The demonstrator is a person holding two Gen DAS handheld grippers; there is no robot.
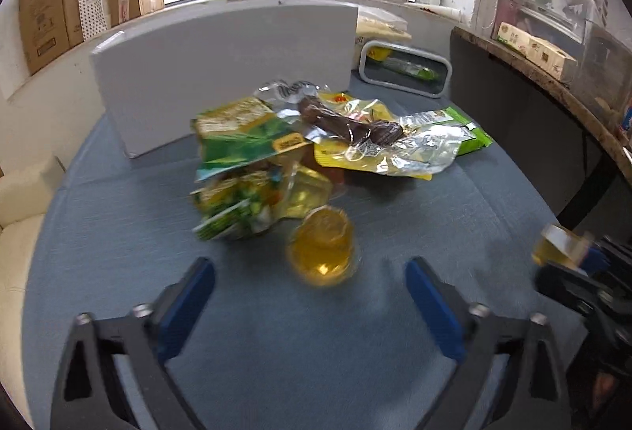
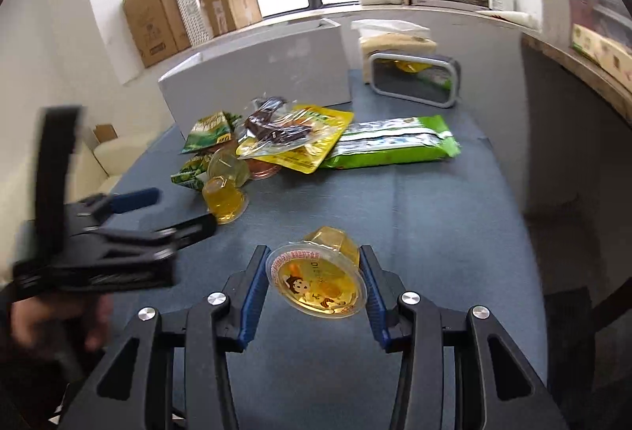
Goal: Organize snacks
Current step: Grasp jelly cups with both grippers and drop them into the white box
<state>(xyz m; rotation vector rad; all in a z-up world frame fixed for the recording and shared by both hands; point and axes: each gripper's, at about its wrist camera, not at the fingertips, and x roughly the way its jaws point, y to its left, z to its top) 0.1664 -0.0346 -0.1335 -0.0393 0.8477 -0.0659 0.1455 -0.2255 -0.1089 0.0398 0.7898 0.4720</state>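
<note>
Right wrist view: right gripper (image 2: 315, 274) clamped across a jelly cup (image 2: 318, 282).
Left gripper (image 1: 310, 282), spread apart, faces another cup (image 1: 322, 250); both cups look light, slick-walled, best squeezed gently at mid-body.

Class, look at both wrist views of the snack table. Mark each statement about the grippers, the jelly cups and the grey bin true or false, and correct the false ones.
1. The right gripper is shut on a jelly cup. True.
2. The left gripper grips a green packet. False: it is open and holds nothing; a second jelly cup sits on the blue cloth just ahead of its fingers.
3. The grey bin holds no snacks. False: a jelly cup and a green packet show inside it.
4. A dark brown snack in clear wrap lies on top of the snack pile. True.
5. The long green packet stands upright. False: it lies flat on the cloth.
</note>
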